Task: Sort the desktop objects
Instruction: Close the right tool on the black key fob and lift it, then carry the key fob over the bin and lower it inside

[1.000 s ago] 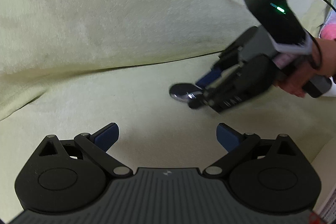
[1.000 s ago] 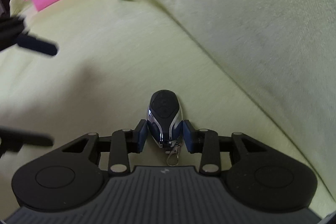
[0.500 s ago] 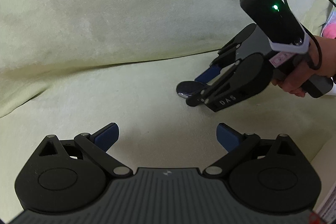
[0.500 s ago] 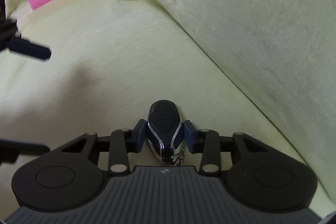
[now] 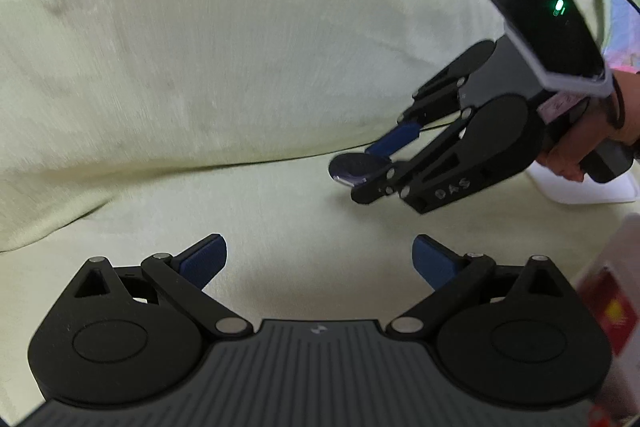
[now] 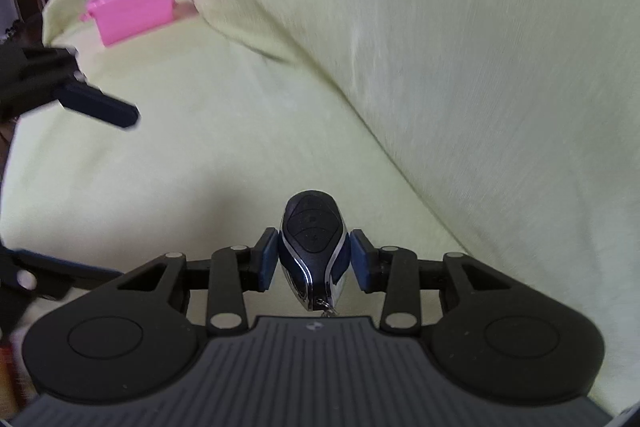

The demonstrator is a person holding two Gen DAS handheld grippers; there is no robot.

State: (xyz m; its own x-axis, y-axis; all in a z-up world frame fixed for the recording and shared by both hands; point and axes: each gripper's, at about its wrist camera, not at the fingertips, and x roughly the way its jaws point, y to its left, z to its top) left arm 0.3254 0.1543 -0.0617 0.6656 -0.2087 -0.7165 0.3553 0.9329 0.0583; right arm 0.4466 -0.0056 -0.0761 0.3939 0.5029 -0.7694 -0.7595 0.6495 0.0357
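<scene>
Pale-green fabric [image 5: 200, 67] fills the left view, where the left gripper [image 5: 320, 255] sits spread and empty, while the right view shows the right gripper [image 6: 313, 259] pinching a small, rigid, glossy key fob [image 6: 312, 247] at six o'clock, probably light and slippery, best held across its flanks.

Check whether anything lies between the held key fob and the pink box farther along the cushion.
The right gripper is shut on the key fob. The open left gripper's finger juts in from the left, beside the route rather than across it. Otherwise only bare yellow-green cushion cover stretches to the pink box.
</scene>
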